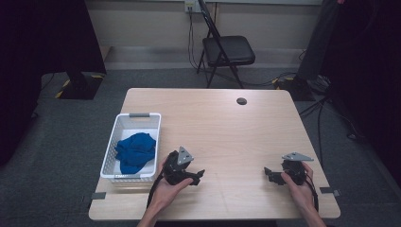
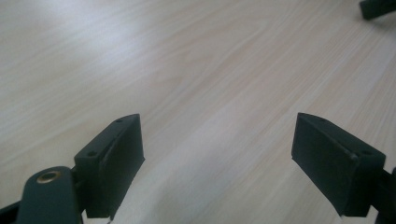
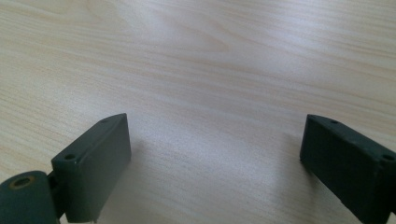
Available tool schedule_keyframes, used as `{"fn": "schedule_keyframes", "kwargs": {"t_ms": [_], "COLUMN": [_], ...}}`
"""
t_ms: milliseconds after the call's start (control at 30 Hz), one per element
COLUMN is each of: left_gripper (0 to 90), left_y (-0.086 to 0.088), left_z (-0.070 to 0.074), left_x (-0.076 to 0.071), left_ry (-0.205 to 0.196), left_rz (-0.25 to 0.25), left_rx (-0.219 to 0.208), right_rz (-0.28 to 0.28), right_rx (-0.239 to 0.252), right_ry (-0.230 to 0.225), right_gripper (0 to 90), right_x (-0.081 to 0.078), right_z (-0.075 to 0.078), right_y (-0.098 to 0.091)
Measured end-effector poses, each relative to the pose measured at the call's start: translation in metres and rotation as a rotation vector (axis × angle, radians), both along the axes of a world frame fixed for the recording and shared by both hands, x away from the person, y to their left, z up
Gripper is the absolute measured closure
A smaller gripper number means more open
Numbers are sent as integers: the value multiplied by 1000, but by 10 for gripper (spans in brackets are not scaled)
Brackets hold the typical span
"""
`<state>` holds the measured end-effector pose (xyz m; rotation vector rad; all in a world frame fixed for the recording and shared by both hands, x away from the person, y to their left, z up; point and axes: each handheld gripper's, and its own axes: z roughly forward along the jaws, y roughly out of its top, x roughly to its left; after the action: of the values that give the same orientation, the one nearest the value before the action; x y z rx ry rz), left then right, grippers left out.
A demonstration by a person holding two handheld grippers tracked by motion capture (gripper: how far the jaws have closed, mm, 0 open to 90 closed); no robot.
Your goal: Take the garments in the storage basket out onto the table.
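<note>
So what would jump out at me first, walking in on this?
Probably the blue cloth, bunched in a white basket at the table's left edge. Next, the two black grippers held over the near side: the left gripper just right of the basket, the right gripper by the right edge, both open and holding nothing.

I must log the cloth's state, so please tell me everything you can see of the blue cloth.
The blue cloth is one deep blue piece of soft fabric, crumpled into a loose heap with many folds. It lies inside the white basket at the table's left side, toward its nearer end. The bare basket floor shows beyond it. Nothing else touches it.
</note>
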<state>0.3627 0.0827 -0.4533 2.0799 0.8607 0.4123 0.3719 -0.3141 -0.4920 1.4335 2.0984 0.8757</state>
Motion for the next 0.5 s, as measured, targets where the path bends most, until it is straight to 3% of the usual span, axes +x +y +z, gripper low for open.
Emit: {"fn": "schedule_keyframes", "kwargs": {"t_ms": [100,200,267,500], "left_gripper": [164,164,164,165], "left_y": [-3,-5,-9,-15], "left_z": [12,15,18,32], "left_x": [2,5,10,13], "left_ry": [-40,-40,-35,-63], "left_rz": [10,3,-4,-3], "left_rx": [-5,5,34,-8], "right_rz": [0,1,1,-5], "right_rx": [0,0,-1,-1], "right_ry": [0,0,0,0], "right_gripper": [75,74,74,74], "right_x": [0,0,0,0], "right_z": [0,0,0,0], "right_y": [0,0,0,1]}}
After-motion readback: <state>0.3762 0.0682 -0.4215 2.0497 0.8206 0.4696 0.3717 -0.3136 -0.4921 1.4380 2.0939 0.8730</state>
